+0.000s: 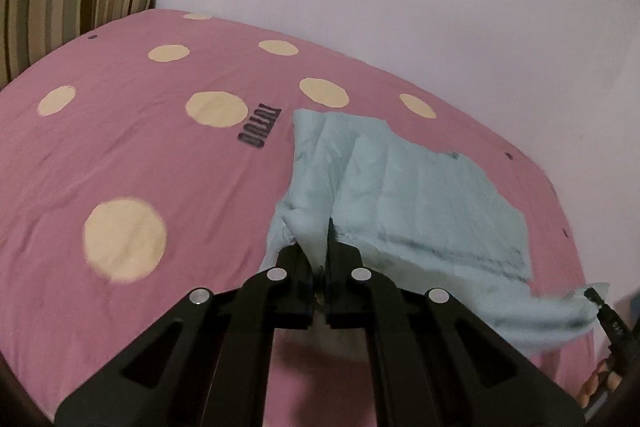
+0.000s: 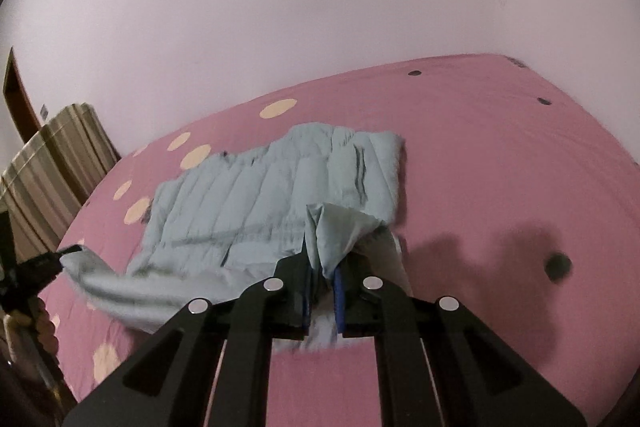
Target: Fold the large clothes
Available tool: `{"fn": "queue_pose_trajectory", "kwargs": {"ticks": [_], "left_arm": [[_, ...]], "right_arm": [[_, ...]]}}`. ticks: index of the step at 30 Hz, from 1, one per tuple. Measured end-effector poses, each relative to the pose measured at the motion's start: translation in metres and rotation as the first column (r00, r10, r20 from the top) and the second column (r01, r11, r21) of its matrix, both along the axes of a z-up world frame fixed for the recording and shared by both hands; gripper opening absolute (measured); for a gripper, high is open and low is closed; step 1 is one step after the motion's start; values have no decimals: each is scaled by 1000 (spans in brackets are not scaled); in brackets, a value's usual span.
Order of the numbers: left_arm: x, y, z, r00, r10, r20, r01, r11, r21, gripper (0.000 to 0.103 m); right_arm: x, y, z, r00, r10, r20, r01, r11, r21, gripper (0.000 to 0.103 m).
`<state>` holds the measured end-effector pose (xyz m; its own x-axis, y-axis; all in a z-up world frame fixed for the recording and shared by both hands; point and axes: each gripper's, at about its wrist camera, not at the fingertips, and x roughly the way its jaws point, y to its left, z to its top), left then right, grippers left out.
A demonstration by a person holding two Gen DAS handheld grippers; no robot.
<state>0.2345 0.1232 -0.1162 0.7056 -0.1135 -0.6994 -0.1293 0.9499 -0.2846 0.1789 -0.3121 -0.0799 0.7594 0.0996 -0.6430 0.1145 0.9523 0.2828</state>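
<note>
Left gripper [image 1: 320, 239] jaws pinched on one near corner of the light-blue garment [image 1: 420, 195], right gripper [image 2: 322, 247] jaws pinched on the other. Near edge lifted off the pink spotted bed [image 1: 120, 155]; the rest lies flat. Looks mid-fold: edge still to carry over, lay down, smooth.

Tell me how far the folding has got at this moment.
Partly done: the pale blue quilted garment lies on the pink polka-dot bedsheet as a narrowed band, its sides apparently folded in. In hand: the left gripper and right gripper are each shut on a near corner, lifting that edge. Left: carry it over to the far edge, lay it flat, perhaps fold again.
</note>
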Motion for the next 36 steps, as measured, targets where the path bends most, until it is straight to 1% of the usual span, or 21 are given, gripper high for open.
{"fn": "queue_pose_trajectory", "kwargs": {"ticks": [2, 6, 9, 12, 14, 17, 19, 20, 22, 23, 24, 25, 26, 27, 29, 31, 33, 36], "left_arm": [[30, -4, -10, 1000, 9, -24, -9, 1000, 18, 3], [78, -7, -38, 997, 16, -81, -11, 998, 58, 3], [101, -10, -64, 991, 13, -133, -2, 996, 85, 3], [112, -12, -85, 985, 4, -170, 15, 994, 112, 3], [117, -15, -94, 983, -6, -182, 29, 992, 123, 3], [118, -19, -96, 984, -21, -178, 47, 989, 142, 3], [116, -22, -90, 987, -28, -157, 56, 983, 174, 6], [115, -23, -86, 989, -30, -147, 57, 982, 181, 10], [109, -23, -75, 992, -39, -117, 60, 981, 187, 35], [104, -22, -65, 996, -34, -85, 50, 981, 188, 60], [99, -21, -57, 998, -27, -53, 37, 980, 195, 70], [93, -21, -45, 1000, -25, -11, 27, 978, 206, 71], [90, -20, -38, 1000, -30, 8, 27, 976, 215, 72], [87, -19, -30, 999, -34, 23, 28, 975, 221, 76], [80, -15, -19, 998, -38, 50, 26, 975, 219, 78], [72, -9, -16, 997, -41, 59, 28, 976, 214, 79], [67, -2, -21, 998, -44, 45, 33, 978, 208, 79], [62, 9, -37, 999, -38, -1, 37, 982, 185, 79]], "right_arm": [[25, -2, -8, 1000, -2, -26, 2, 1000, -2, 8], [71, -5, -40, 994, -8, -110, 7, 1000, -6, 8], [92, -9, -67, 985, -10, -174, 10, 1000, 1, 8], [105, -9, -93, 975, -13, -223, 13, 1000, -5, 8], [108, -7, -102, 972, -9, -233, 8, 1000, -5, 8], [107, -5, -101, 975, -6, -224, -1, 999, -32, 8], [105, -8, -97, 977, -2, -214, -3, 1000, -22, 10], [104, -10, -95, 978, 0, -210, -3, 1000, -14, 11], [99, -13, -86, 981, 0, -192, -1, 1000, -5, 20], [97, -15, -82, 983, -1, -181, -1, 1000, -7, 31], [92, -16, -75, 987, -6, -161, 4, 1000, -13, 47], [87, -18, -67, 991, -12, -133, 9, 1000, -22, 54], [84, -19, -61, 993, -15, -116, 12, 1000, -28, 62], [78, -21, -54, 995, -15, -99, 11, 999, -38, 64], [70, -23, -45, 996, -4, -84, 0, 999, -44, 64], [63, -24, -41, 997, 12, -80, -17, 998, -58, 64], [60, -23, -43, 996, 27, -85, -34, 997, -75, 64], [62, -23, -49, 994, 43, -97, -51, 995, -84, 64]]}}
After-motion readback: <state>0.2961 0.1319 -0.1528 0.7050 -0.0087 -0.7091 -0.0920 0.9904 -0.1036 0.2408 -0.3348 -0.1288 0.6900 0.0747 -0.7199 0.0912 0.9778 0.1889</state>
